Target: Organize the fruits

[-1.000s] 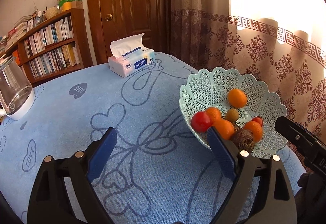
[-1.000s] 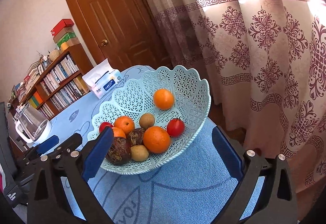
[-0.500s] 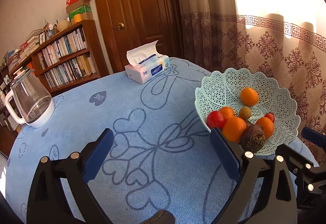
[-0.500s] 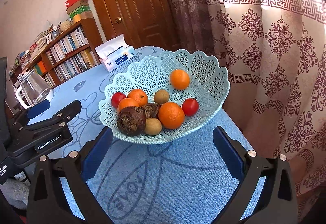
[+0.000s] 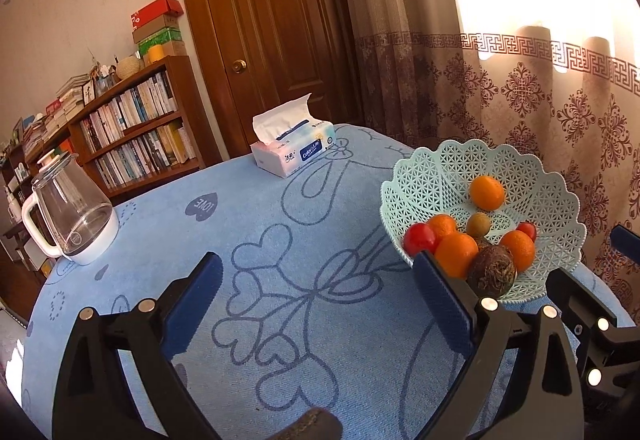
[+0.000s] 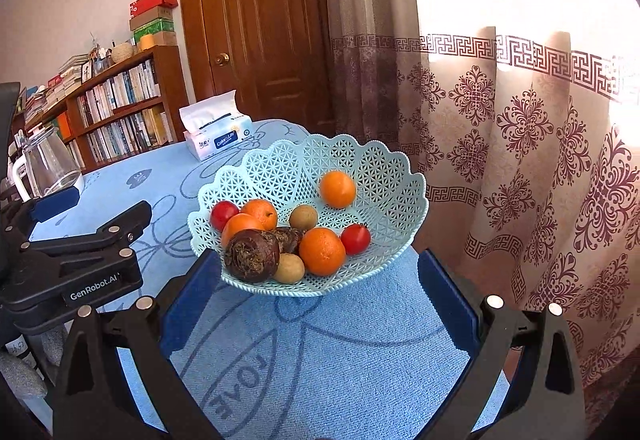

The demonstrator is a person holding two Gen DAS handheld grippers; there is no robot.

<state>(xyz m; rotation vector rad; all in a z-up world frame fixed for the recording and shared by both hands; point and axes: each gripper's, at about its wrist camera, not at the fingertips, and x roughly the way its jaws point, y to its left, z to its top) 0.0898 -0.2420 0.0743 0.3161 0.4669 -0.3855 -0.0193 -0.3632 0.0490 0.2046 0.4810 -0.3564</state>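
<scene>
A light green basket sits on the blue tablecloth, full of oranges, red tomatoes and brown fruit. The right gripper is wide apart in front, holding nothing. A tissue box sits behind.

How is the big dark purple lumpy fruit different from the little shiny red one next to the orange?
The dark purple rough-skinned fruit looks dull and fibrous; the small red tomato-like fruit is smooth and glossy. The purple one is clearly larger. It sits at the near rim, the red one further right. Both are roundish and lie in the pale green lattice plastic basket.
</scene>
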